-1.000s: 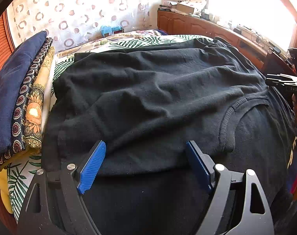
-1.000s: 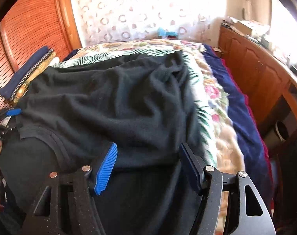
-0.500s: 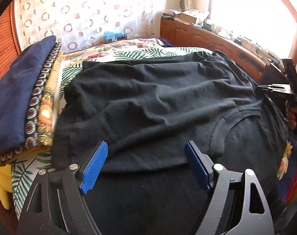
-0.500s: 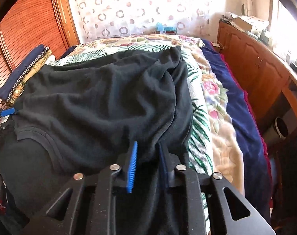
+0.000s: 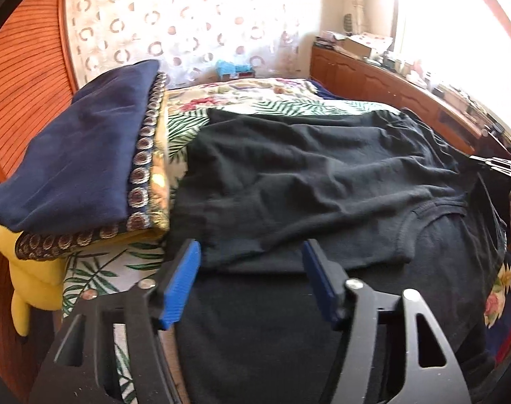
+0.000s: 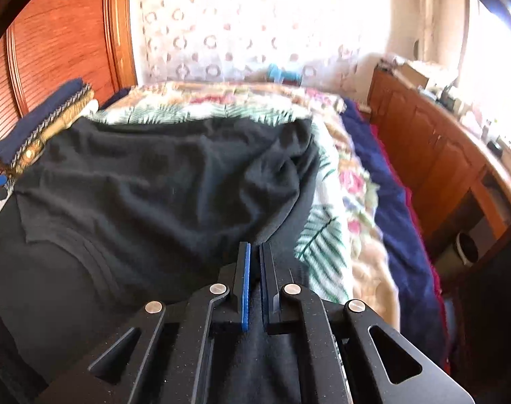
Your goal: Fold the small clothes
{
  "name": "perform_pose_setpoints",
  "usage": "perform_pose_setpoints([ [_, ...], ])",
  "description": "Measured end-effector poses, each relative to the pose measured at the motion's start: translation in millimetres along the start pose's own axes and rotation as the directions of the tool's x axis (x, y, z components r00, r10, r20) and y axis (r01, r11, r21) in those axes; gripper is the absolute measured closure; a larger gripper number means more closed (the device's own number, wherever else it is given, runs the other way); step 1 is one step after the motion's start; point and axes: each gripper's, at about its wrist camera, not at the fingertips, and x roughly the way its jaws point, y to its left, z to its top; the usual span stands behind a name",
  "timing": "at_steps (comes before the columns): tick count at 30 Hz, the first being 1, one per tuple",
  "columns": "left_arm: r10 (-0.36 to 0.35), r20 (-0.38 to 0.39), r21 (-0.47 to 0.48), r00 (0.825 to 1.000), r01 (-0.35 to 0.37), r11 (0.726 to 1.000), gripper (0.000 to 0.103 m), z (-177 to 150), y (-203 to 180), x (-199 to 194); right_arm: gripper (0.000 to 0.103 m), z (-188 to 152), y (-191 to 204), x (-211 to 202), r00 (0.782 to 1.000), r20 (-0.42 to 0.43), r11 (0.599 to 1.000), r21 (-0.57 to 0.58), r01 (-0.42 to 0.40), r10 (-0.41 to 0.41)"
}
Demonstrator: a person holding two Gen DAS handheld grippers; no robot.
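A black T-shirt (image 5: 322, 175) lies spread on the bed, its collar toward the near right. In the left wrist view my left gripper (image 5: 250, 269) straddles the shirt's near edge. Its jaws are closing, and the blue pads (image 5: 181, 282) still stand apart from the cloth between them. In the right wrist view my right gripper (image 6: 254, 269) is shut on a pinch of the T-shirt (image 6: 154, 185) at its near right side. That gripper also shows at the right edge of the left wrist view, as the right gripper (image 5: 498, 165).
A stack of folded clothes (image 5: 80, 168), navy over patterned and yellow, sits on the bed's left side. The leaf-and-flower bedspread (image 5: 272, 101) shows beyond the shirt. A wooden cabinet (image 6: 440, 155) runs along the right, and a navy blanket (image 6: 390, 202) hangs over that bed edge.
The right gripper's jaws have come together on the shirt's cloth and lifted a little. The left jaws have narrowed, and that hand has moved toward the folded stack.
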Motion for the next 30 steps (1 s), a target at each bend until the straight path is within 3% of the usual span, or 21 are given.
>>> perform_pose_setpoints([
  [1, 0.008, -0.002, -0.009, 1.000, -0.008, 1.000, 0.051, 0.1, 4.2, 1.3, 0.098, 1.1, -0.1, -3.3, 1.000, 0.019, 1.000, 0.006, -0.003, 0.003],
  [6, 0.055, -0.036, -0.031, 0.998, -0.056, 0.998, 0.052, -5.0, 17.1, 10.2, 0.099, 0.0, -2.2, -10.6, 0.998, 0.064, 1.000, 0.020, -0.008, 0.007],
  [9, 0.081, -0.052, -0.048, 0.995, -0.084, 0.995, 0.052, -10.8, 23.9, 13.6, 0.098, -1.1, -1.5, -7.7, 0.999, 0.035, 1.000, 0.005, 0.000, 0.000],
  [15, 0.069, -0.088, -0.089, 0.994, -0.077, 0.993, 0.052, -13.5, 36.5, 24.5, 0.098, -18.2, -9.5, 5.5, 0.999, -0.046, 1.000, 0.006, 0.018, -0.018],
  [18, 0.067, -0.093, -0.086, 0.993, -0.075, 0.993, 0.052, -10.5, 37.8, 27.6, 0.082, -32.8, -15.7, 4.8, 0.997, -0.065, 0.999, 0.016, 0.039, -0.038],
  [20, 0.061, -0.086, -0.085, 0.994, -0.068, 0.994, 0.052, -7.9, 38.4, 26.8, 0.062, -43.7, -19.1, 2.7, 0.995, -0.078, 0.998, 0.022, 0.057, -0.055],
  [21, 0.046, -0.085, -0.093, 0.995, -0.053, 0.994, 0.054, -6.5, 39.3, 27.6, 0.061, -47.7, -20.0, 1.3, 0.995, -0.084, 0.998, 0.024, 0.063, -0.061],
  [22, 0.038, -0.084, -0.099, 0.996, -0.047, 0.994, 0.064, -5.4, 39.8, 28.0, 0.061, -53.6, -21.9, -1.4, 0.994, -0.089, 0.998, 0.030, 0.059, -0.057],
  [27, 0.051, -0.070, -0.082, 0.996, -0.056, 0.995, 0.093, -2.0, 37.1, 28.3, 0.061, -73.6, -31.9, -18.2, 0.994, -0.105, 0.997, 0.063, 0.043, -0.036],
  [30, 0.079, -0.033, -0.066, 0.996, -0.081, 0.995, 0.098, 2.5, 32.5, 22.8, 0.061, -80.0, -32.9, -27.6, 0.994, -0.107, 0.998, 0.056, 0.031, -0.025],
])
